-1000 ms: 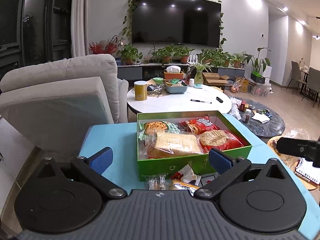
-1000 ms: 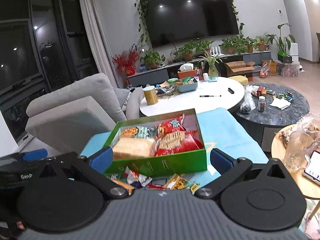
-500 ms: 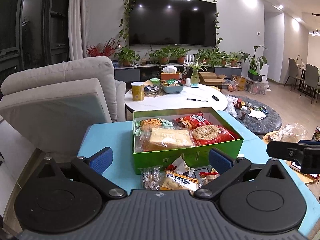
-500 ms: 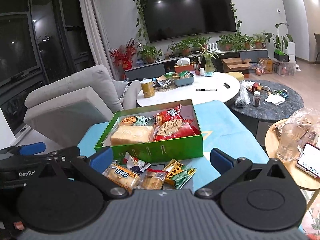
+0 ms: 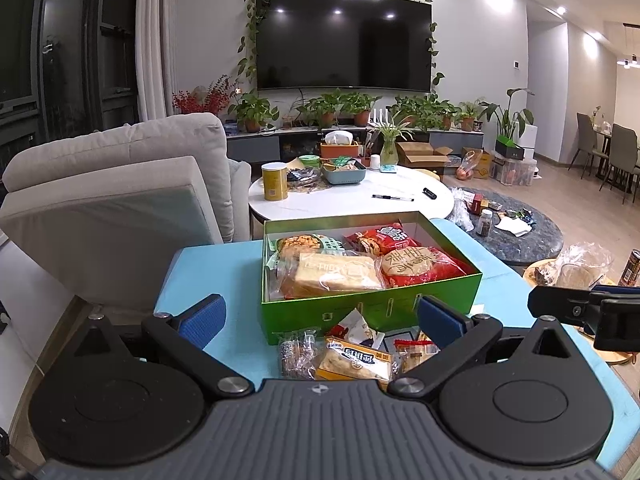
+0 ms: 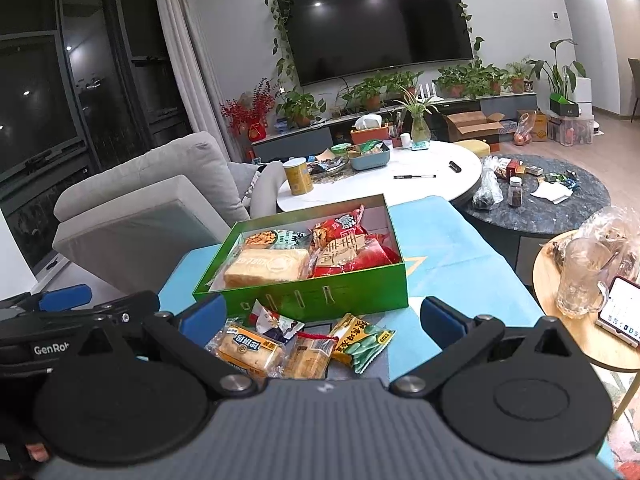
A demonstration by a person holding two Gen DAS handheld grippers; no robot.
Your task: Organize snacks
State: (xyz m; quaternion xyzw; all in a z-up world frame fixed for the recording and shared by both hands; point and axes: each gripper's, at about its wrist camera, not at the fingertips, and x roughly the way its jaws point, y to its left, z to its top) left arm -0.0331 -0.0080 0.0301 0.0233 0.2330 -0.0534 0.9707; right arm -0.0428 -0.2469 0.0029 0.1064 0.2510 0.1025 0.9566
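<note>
A green box [image 5: 400, 300] [image 6: 344, 294] holding several snack packs, among them a bread pack [image 5: 336, 274] [image 6: 268, 266] and red bags [image 5: 416, 266], sits on a blue table [image 5: 224, 272] [image 6: 452, 256]. Loose snacks lie in front of it: a yellow bread pack [image 5: 354, 364] [image 6: 250, 346], a green-yellow packet [image 6: 362, 340], a small cake pack [image 6: 308, 356] and a dark cookie pack [image 5: 296, 354]. My left gripper [image 5: 320, 318] is open and empty, just before the loose snacks. My right gripper [image 6: 320, 316] is open and empty above them.
A grey sofa [image 5: 120, 200] stands left of the table. A white round table [image 5: 352, 196] with a yellow can [image 5: 275, 181] lies behind the box. A dark round table [image 6: 536, 200] and a wooden side table [image 6: 576, 320] with a glass mug [image 6: 580, 280] and phone stand to the right.
Both grippers have drawn back and up from the green box. More of the loose snacks in front of the box has come into view. Both stay open.
</note>
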